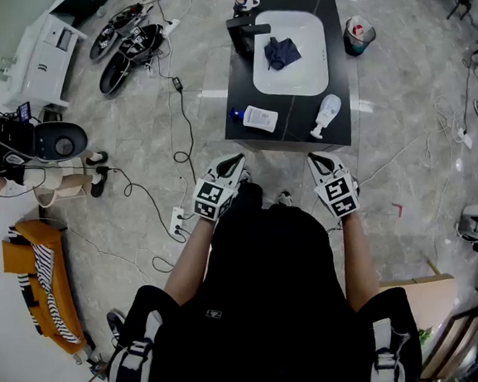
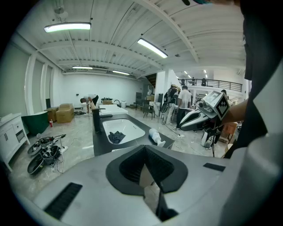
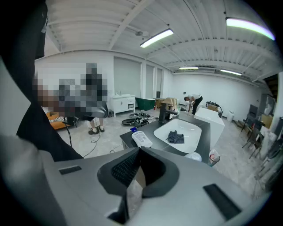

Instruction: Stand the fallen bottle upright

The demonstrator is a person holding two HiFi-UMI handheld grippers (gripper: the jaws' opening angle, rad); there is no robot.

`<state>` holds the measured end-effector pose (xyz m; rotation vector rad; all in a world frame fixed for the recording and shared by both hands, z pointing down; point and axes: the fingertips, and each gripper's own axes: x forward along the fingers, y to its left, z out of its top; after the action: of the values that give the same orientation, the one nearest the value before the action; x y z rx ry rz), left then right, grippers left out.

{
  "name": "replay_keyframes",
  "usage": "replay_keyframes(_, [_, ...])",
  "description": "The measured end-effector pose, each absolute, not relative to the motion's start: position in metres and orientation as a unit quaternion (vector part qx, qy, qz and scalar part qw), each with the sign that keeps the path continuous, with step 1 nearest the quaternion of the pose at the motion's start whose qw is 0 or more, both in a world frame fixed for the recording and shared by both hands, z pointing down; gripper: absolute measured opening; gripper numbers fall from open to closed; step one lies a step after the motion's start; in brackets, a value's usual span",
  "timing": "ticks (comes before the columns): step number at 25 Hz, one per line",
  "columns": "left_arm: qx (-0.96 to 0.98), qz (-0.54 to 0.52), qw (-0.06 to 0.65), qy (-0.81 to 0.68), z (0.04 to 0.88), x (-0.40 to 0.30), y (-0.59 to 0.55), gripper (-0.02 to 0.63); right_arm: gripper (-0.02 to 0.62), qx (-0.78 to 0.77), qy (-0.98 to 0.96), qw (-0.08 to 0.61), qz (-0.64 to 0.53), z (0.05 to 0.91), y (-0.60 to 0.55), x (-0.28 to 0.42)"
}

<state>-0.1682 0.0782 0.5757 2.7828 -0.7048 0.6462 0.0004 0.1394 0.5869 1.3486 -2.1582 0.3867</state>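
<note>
At the far left, a white cabinet [image 1: 43, 57] stands on the grey floor [image 1: 413, 101], with cables [image 1: 175, 114] trailing toward the middle.

The left gripper [image 1: 237, 161] is held low in front of the person, just short of the near edge of the black tabletop [image 1: 290, 128] and touching nothing. In the left gripper view its fingers [image 2: 148, 176] are pressed together and hold nothing.

On the tabletop's front left corner lies the blue-capped bottle [image 1: 256, 118], flat on its side. Its long axis runs left to right along the near edge, and the cap points left toward the corner. The right gripper view shows it [image 3: 140, 138] on the same corner.

Behind it is a white sink [image 1: 307, 80] set into the tabletop, with a dark cloth [image 1: 281, 52] crumpled inside and a black faucet [image 1: 246, 30] at its left rim.

On the front right of the tabletop lies the white bottle [image 1: 327, 115], also on its side. Its long axis runs roughly front to back, with the nozzle end pointing at the near edge and the base toward the sink. The two bottles are well apart.

The right gripper [image 1: 316, 161] hovers just off the near edge, close to the white bottle's nozzle but not touching it. Its fingers [image 3: 135, 176] are closed together with nothing between them.

A bin [image 1: 359, 34] stands on the floor past the tabletop's far right corner.
</note>
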Motion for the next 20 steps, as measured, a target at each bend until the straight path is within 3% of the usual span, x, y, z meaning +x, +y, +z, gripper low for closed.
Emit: replay_keyframes(20, [0.933, 0.22, 0.12, -0.26, 0.58, -0.17, 0.092, 0.014, 0.06, 0.486, -0.811, 0.29, 0.148, 0.598, 0.154, 0.003])
